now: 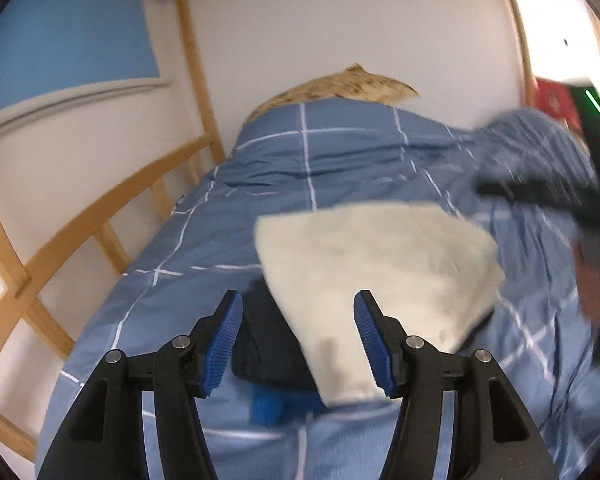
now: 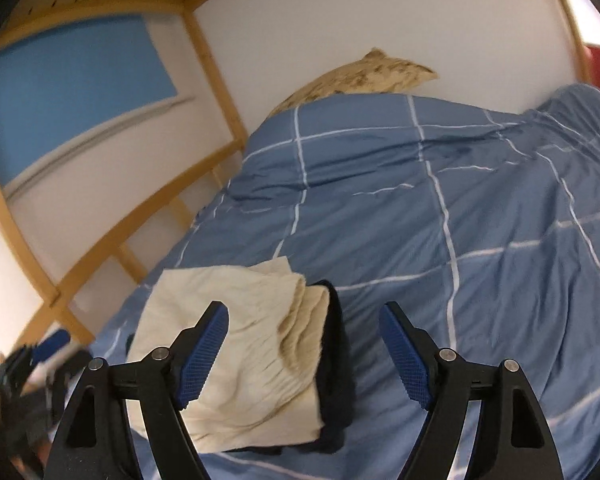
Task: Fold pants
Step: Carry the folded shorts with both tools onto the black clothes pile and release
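Folded cream pants [image 1: 376, 272] lie on top of a dark folded garment [image 1: 268, 344] on the blue checked duvet [image 1: 340, 168]. My left gripper [image 1: 298, 346] is open and empty, just above the near edge of the stack. In the right wrist view the cream pants [image 2: 244, 344] sit on the dark garment [image 2: 338, 356], folded edges facing right. My right gripper [image 2: 304, 354] is open and empty, over the stack's right side. The right gripper shows blurred at the right edge of the left wrist view [image 1: 560, 196]. The left gripper shows blurred at lower left of the right wrist view [image 2: 32, 364].
A patterned tan pillow [image 1: 340, 88] leans against the white wall [image 1: 340, 32] at the head of the bed. A wooden bunk frame with rails [image 1: 100, 216] runs along the left. A small blue object [image 1: 266, 408] lies by the stack's near edge.
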A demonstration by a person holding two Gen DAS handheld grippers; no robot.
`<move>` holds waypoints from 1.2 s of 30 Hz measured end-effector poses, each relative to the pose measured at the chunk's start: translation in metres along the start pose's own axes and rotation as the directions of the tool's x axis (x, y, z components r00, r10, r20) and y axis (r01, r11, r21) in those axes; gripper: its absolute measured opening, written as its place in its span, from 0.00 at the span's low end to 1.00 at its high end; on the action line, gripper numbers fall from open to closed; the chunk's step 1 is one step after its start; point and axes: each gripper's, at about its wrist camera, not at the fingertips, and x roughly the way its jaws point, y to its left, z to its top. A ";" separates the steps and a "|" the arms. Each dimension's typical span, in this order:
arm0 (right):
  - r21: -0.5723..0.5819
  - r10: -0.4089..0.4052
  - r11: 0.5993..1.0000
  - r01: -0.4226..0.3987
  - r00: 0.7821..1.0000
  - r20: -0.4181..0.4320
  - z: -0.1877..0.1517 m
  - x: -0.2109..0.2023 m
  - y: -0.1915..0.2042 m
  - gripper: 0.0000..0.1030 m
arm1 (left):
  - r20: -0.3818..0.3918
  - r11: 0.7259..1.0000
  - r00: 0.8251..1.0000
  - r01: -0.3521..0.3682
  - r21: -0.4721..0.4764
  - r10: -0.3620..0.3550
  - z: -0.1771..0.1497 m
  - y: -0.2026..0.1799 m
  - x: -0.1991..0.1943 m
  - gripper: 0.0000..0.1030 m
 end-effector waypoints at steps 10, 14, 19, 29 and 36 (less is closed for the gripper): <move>-0.136 0.035 0.989 -0.052 0.992 -0.125 0.015 0.064 0.011 0.68 | -0.120 1.000 0.993 0.008 0.027 -0.005 -0.036 -0.025 0.037 0.53; -0.150 -0.059 0.988 0.032 0.982 -0.181 0.008 0.090 0.007 0.64 | -0.150 1.000 0.989 0.004 0.024 -0.001 -0.043 -0.025 0.045 0.53; -0.145 -0.251 0.960 0.239 0.965 -0.073 0.008 0.071 -0.005 0.65 | -0.167 1.000 0.986 0.009 -0.016 -0.011 -0.045 -0.019 0.047 0.54; -0.147 -0.227 0.960 0.238 0.970 0.090 -0.003 -0.037 -0.003 0.79 | -0.002 0.996 0.999 -0.045 -0.072 0.045 -0.021 -0.037 -0.033 0.73; -0.124 -0.199 0.968 0.216 0.971 0.136 -0.032 -0.123 -0.021 0.86 | 0.098 0.993 0.994 -0.037 -0.116 0.048 -0.009 -0.074 -0.099 0.93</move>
